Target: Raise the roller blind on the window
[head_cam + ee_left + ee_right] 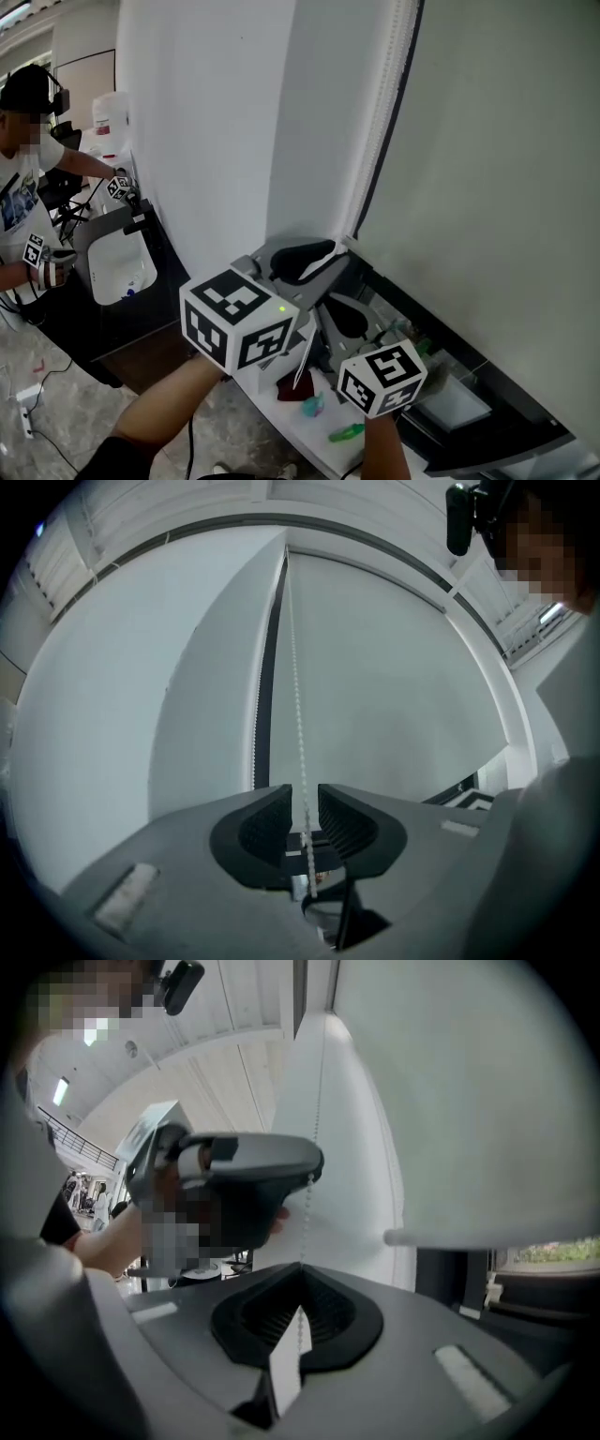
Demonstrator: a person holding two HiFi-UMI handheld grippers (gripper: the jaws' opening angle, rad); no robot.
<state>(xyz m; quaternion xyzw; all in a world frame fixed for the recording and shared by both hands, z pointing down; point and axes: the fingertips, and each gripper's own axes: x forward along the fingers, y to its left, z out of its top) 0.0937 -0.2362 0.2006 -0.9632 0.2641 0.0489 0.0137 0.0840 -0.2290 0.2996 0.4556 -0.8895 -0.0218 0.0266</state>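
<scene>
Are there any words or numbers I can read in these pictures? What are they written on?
No words or numbers can be read anywhere.
Marker cubes: only black-and-white square patterns, no letters.
T-shirt print at far left: too blurred to read.
Red label on the white container: too small to read.

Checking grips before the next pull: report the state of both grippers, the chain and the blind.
left gripper: open, chain between its jaws, not pinched.
right gripper: shut on chain.
chain: runs straight up from the right gripper.
blind: lowered almost fully.
</scene>
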